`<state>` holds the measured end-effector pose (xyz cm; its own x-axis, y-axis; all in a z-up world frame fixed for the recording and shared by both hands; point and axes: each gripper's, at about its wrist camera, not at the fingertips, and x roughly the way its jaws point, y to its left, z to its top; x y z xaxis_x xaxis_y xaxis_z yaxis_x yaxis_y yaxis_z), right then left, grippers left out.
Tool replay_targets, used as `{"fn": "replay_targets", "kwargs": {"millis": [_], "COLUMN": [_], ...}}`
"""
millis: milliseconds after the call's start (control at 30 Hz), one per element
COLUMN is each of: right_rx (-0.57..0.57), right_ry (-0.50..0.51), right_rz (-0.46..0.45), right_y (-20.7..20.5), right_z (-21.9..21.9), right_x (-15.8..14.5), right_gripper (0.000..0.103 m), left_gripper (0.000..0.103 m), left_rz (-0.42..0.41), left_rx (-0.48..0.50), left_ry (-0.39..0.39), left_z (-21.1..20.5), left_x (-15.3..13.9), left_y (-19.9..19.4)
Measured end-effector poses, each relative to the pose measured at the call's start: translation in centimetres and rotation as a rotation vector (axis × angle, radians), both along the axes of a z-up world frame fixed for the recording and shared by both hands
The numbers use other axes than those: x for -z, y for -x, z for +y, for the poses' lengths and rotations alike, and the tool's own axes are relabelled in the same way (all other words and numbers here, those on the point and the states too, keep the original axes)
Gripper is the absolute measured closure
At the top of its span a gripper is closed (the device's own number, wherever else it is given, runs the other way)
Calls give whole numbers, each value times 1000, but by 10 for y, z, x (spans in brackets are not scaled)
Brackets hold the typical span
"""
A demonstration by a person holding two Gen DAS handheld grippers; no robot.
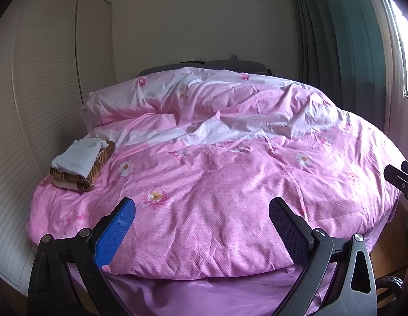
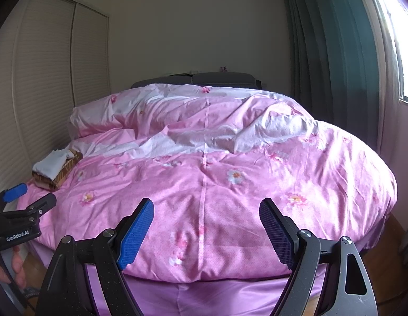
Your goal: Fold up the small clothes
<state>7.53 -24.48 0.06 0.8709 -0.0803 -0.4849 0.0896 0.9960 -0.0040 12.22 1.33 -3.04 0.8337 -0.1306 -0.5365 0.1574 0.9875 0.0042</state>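
A small stack of folded clothes lies on the bed's left edge: a white garment on top of a brown striped one. The stack also shows in the right wrist view. My left gripper is open and empty, held over the foot of the bed, well to the right of the stack. My right gripper is open and empty over the foot of the bed. The left gripper also shows at the left edge of the right wrist view, held by a hand.
A pink floral duvet covers the bed, rumpled toward the pillows. A louvred wardrobe stands close on the left. Green curtains and a window are on the right. Wooden floor shows by the bed.
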Motion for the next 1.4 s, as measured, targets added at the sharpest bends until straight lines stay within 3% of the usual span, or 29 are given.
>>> {"fn": "replay_targets", "kwargs": {"millis": [1100, 1400], "right_rx": [2, 3], "right_ry": [-2, -6], "right_rz": [-5, -3], "right_y": [1, 0], "right_z": [0, 0], "right_x": [-1, -2], "right_gripper": [20, 20], "left_gripper": [0, 0], "left_rz": [-12, -34], "left_rx": [0, -11], "left_ry": [7, -32], "left_z": [1, -7], "left_x": [-8, -6], "left_y": [-3, 2]}}
